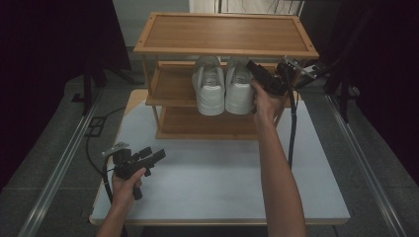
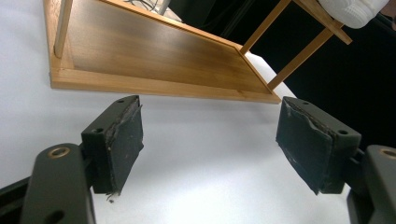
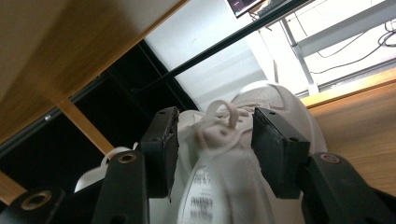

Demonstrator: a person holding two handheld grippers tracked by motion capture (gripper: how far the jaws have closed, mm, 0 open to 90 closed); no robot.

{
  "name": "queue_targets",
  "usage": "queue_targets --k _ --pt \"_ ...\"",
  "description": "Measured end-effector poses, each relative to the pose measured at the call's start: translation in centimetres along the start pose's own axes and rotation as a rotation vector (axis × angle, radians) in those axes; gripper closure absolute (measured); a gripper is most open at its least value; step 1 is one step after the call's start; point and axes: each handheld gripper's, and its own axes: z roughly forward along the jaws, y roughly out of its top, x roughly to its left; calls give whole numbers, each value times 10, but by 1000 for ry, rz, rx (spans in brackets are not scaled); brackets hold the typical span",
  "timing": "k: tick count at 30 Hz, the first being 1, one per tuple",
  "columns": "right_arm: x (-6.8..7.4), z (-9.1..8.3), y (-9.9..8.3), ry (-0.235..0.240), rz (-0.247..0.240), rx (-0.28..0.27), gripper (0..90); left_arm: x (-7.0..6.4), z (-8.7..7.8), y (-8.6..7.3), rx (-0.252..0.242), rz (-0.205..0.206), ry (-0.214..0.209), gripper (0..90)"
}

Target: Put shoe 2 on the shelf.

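Two white sneakers stand side by side on the middle shelf [image 1: 170,88] of a wooden shoe rack [image 1: 225,34]. My right gripper [image 1: 252,66] reaches in from the right to the right sneaker [image 1: 238,90]. In the right gripper view, the right gripper [image 3: 212,140] has its jaws pressed on the tongue and laces of that sneaker [image 3: 219,186], with the left sneaker [image 3: 109,161] behind. The left sneaker [image 1: 210,89] stands untouched. My left gripper [image 1: 155,154] hovers low over the white table, open [image 2: 210,144], with nothing between its pads.
The rack stands at the back of the white table [image 1: 217,187]. Its bottom shelf [image 2: 154,51] is bare, and so is its top shelf. A sneaker sole [image 2: 355,11] pokes over the middle shelf's edge. Cables trail from both grippers. Dark curtains and floor rails flank the table.
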Motion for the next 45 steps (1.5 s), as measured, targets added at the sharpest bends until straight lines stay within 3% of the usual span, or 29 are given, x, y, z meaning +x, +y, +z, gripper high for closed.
queue_targets --k 11,20,24,31,36,45 --pt "-5 -20 -4 58 -27 2 504 0 1 -1 -2 5 20 231" --pt "-6 -42 -9 107 -98 17 490 2 0 -4 1 16 41 230" --pt "-8 -52 -17 132 -136 27 482 0 -1 -5 4 42 44 230" --pt "-17 -81 -31 203 -166 1 473 -2 -1 -6 -5 49 49 230" --pt "-24 -98 -45 239 -207 22 471 -2 -3 -6 -12 49 50 230" --pt "-47 -127 -68 248 -255 58 472 -3 -2 -9 2 75 40 231"
